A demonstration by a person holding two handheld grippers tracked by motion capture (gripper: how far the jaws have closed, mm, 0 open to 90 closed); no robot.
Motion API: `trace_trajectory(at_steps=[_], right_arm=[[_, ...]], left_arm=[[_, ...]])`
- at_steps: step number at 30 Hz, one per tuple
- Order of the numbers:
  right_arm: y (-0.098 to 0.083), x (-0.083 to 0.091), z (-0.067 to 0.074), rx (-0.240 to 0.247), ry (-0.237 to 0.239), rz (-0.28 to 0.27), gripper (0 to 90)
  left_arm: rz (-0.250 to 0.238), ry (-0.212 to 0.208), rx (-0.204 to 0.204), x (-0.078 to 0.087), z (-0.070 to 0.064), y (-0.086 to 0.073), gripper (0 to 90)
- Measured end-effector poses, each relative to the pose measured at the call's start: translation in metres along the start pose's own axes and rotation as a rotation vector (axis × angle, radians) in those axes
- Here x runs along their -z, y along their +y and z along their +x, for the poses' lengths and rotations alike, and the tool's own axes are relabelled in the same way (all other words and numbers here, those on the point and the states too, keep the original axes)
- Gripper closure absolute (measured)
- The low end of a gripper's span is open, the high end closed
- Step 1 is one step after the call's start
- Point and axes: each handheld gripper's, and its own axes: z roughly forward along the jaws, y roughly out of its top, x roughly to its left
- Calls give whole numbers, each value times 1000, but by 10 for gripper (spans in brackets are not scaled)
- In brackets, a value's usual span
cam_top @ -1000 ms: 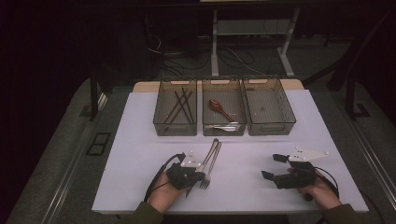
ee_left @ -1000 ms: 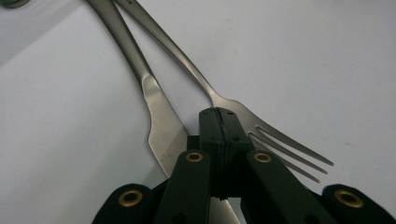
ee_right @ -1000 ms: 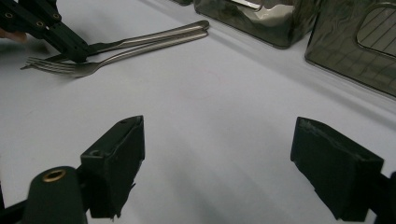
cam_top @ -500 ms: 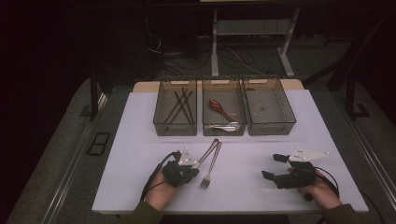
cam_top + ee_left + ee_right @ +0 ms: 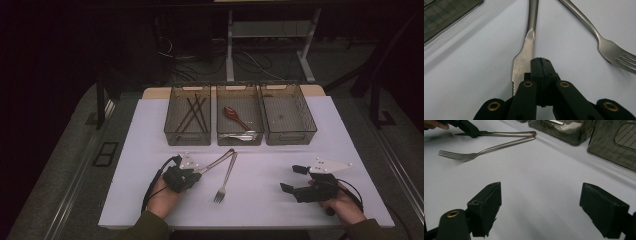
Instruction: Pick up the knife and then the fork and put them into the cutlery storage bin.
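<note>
Because the left gripper (image 5: 541, 65) had clamped only the table knife's (image 5: 525, 53) blade edge on the white table (image 5: 270, 200), beside the fork (image 5: 226, 179), it risked slipping free, while the right gripper (image 5: 541, 207) sat open.

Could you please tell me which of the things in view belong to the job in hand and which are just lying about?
In the job: knife, gripped by the left tongs; fork beside it; three mesh bins.

Lying about: cables on the floor; metal stand behind the table.

High view overhead, facing forward; gripper views low, close; shared fork (image 5: 224, 181) and knife (image 5: 525, 53).
</note>
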Motion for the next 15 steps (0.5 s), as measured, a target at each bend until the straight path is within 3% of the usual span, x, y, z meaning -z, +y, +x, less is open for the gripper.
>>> trace_trajectory(at_steps=[5, 10, 15], right_arm=[[0, 0, 0, -1, 0, 1, 173], [0, -1, 0, 1, 2, 6, 173], [0, -2, 0, -1, -2, 8, 173]], left_arm=[[-62, -50, 5, 7, 4, 6, 883], [-118, -72, 13, 7, 10, 17, 784], [-122, -82, 8, -7, 17, 27, 723]])
